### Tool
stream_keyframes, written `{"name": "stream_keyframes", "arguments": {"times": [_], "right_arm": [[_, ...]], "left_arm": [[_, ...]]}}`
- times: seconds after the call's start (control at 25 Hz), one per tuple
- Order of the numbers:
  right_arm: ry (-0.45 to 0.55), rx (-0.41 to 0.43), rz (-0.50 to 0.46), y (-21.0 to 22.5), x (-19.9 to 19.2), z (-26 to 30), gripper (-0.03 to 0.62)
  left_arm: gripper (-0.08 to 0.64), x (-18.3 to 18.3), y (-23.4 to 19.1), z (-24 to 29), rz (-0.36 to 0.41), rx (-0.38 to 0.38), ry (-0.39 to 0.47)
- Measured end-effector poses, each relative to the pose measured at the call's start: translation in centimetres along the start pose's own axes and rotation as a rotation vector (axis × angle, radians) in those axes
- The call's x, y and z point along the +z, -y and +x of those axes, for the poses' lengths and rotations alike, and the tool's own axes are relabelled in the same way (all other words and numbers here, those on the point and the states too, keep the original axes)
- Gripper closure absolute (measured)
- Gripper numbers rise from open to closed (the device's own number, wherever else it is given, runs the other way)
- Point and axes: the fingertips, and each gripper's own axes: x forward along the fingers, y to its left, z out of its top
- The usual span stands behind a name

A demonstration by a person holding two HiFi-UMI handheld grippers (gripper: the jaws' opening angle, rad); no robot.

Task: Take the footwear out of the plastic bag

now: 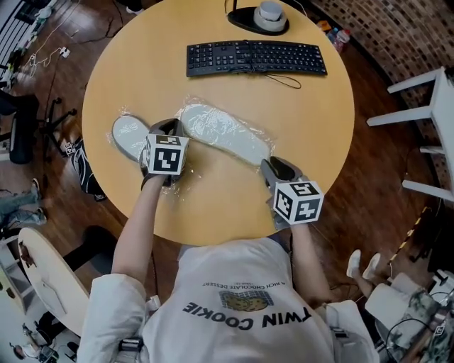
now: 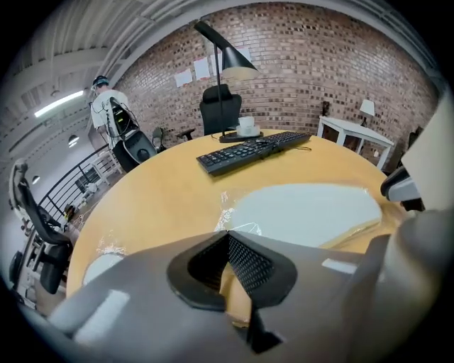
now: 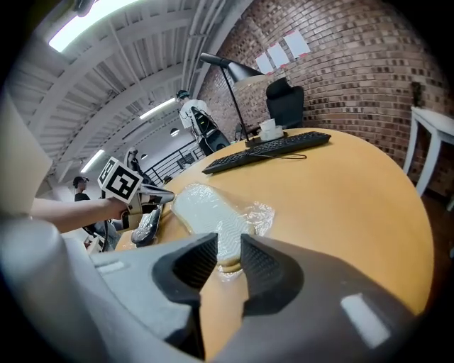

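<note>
Two pale flat slippers lie in crinkled clear plastic on the round wooden table. One slipper lies across the middle and the other at the left. My left gripper hovers low between them, over the plastic. In the left gripper view its jaw tips meet, and I see nothing clamped there. The middle slipper lies just beyond. My right gripper is at the right end of the middle slipper. Its jaws stand apart, with the slipper's end and its plastic bag right ahead.
A black keyboard with its cable lies at the table's far side. Behind it stands a lamp base with a cup. White furniture stands to the right of the table and an office chair to the left.
</note>
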Motion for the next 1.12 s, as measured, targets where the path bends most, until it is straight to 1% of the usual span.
{"name": "stream_keyframes", "arguments": {"times": [0.2,0.36,0.52,0.64,0.84,1.0,1.12], "right_arm": [[0.007,-0.022,0.032,0.6,-0.6,-0.5,0.503],[0.011,0.02,0.083,0.7,-0.7,-0.3,0.503],[-0.002,0.065,0.113,1.1,-0.9,-0.4,0.503],[-0.025,0.084,0.103,1.2,-1.4,-0.2,0.503],[-0.091,0.129,0.102,1.4,-1.7,0.8,0.501],[-0.154,0.17,0.126,1.9,-2.0,1.0,0.441],[-0.172,0.19,0.12,2.0,-2.0,0.6,0.437]], "left_arm": [[0.555,-0.9,0.0,1.5,0.032,-0.012,-0.033],[0.555,-1.6,-0.6,2.2,0.049,0.006,-0.07],[0.555,-1.6,-0.2,2.9,0.097,0.014,-0.094],[0.555,-1.6,0.0,2.9,0.123,0.016,-0.089],[0.555,-1.6,0.1,2.8,0.125,0.014,-0.089],[0.555,-1.4,0.1,3.0,0.125,0.015,-0.085],[0.557,-1.4,0.1,3.0,0.126,0.016,-0.084]]}}
